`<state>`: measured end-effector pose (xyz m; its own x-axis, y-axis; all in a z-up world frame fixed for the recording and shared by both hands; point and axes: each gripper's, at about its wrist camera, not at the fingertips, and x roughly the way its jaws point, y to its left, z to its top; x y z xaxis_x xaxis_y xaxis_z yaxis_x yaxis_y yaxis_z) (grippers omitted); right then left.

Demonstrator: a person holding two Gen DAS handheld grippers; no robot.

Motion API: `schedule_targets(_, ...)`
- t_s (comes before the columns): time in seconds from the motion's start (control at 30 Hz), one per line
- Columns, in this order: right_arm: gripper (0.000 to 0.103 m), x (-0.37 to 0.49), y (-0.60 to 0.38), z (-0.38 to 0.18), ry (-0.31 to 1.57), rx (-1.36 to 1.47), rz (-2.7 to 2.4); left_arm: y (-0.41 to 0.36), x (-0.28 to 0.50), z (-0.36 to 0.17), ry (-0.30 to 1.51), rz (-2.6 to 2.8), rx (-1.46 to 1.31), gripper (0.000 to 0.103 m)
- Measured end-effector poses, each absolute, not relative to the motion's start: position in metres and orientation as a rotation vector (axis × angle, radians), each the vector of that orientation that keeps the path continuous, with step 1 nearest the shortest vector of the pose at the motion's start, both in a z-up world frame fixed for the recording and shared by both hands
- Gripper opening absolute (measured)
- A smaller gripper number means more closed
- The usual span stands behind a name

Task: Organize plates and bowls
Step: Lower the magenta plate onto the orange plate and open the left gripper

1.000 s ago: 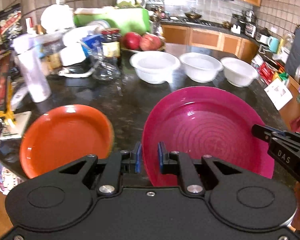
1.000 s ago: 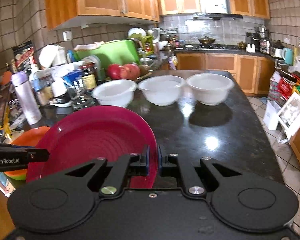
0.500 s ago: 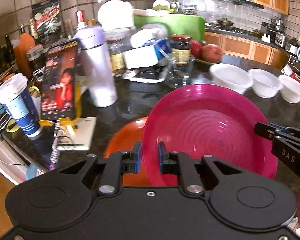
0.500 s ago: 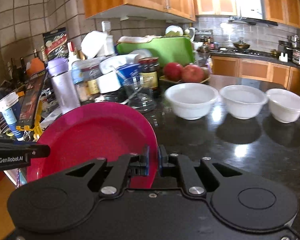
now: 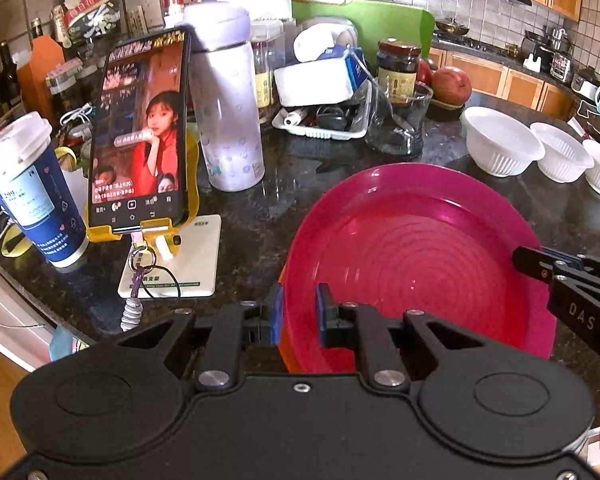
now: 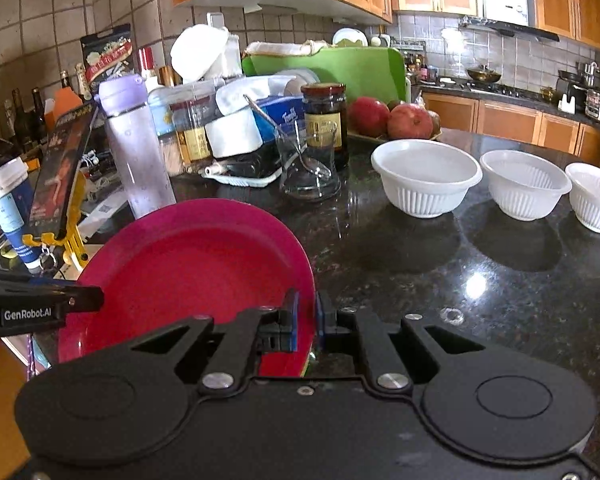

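Bare dark countertop (image 6: 440, 280) lies right of the pink plate (image 6: 188, 272) (three white bowls (image 6: 426, 178) beyond); bottle (image 5: 228, 120) and phone (image 5: 142, 132) crowd left.

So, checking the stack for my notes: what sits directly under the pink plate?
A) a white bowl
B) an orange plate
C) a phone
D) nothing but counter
B: in the left wrist view an orange plate edge peeks out beneath the pink plate.

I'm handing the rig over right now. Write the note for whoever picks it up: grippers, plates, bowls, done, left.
Left gripper: shut on the near-left rim of the pink plate.
Right gripper: shut on that plate's right rim.
The pink plate sits over the orange plate, only a sliver showing; whether it rests on it is unclear.
Three white bowls stand apart in a row on the counter.
Left: release the plate, nest the bowls.
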<state>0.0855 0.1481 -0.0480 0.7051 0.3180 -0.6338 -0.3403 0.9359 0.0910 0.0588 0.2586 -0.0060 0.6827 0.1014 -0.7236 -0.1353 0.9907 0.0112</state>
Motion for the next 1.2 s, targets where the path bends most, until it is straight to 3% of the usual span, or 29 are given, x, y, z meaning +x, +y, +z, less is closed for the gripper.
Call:
schedule_targets(0.3, 0.015, 0.088, 0.157, -0.051, 0.697, -0.041, 0.349, 0.268, 0.068, -0.011, 0.814, 0.109, -0.052, 0.022)
schedule_targets(0.37, 0.022, 0.087, 0.158, -0.051, 0.685, -0.05, 0.338, 0.269, 0.068, -0.011, 0.809, 0.106, -0.054, 0.028)
schedule_targets(0.43, 0.053, 0.084, 0.159, -0.05, 0.658, -0.056, 0.33, 0.269, 0.066, -0.01, 0.796, 0.109, -0.047, 0.039)
schedule_targets(0.47, 0.056, 0.083, 0.159, -0.049, 0.64, -0.057, 0.322, 0.268, 0.066, -0.009, 0.789, 0.114, -0.044, 0.048)
schedule_targets(0.53, 0.057, 0.08, 0.159, -0.047, 0.611, -0.064, 0.324, 0.267, 0.064, -0.008, 0.764, 0.133, -0.036, 0.055)
schedule_targets(0.83, 0.061, 0.075, 0.148, -0.039, 0.58, -0.039, 0.341, 0.261, 0.056, 0.0, 0.705, 0.15, -0.033, 0.06)
schedule_targets(0.97, 0.064, 0.069, 0.134, -0.034, 0.543, -0.002, 0.329, 0.252, 0.052, 0.002, 0.689, 0.15, -0.037, 0.069)
schedule_targets(1.2, 0.072, 0.062, 0.096, -0.029, 0.533, 0.108, 0.309, 0.226, 0.046, 0.008, 0.668, 0.161, -0.027, 0.074)
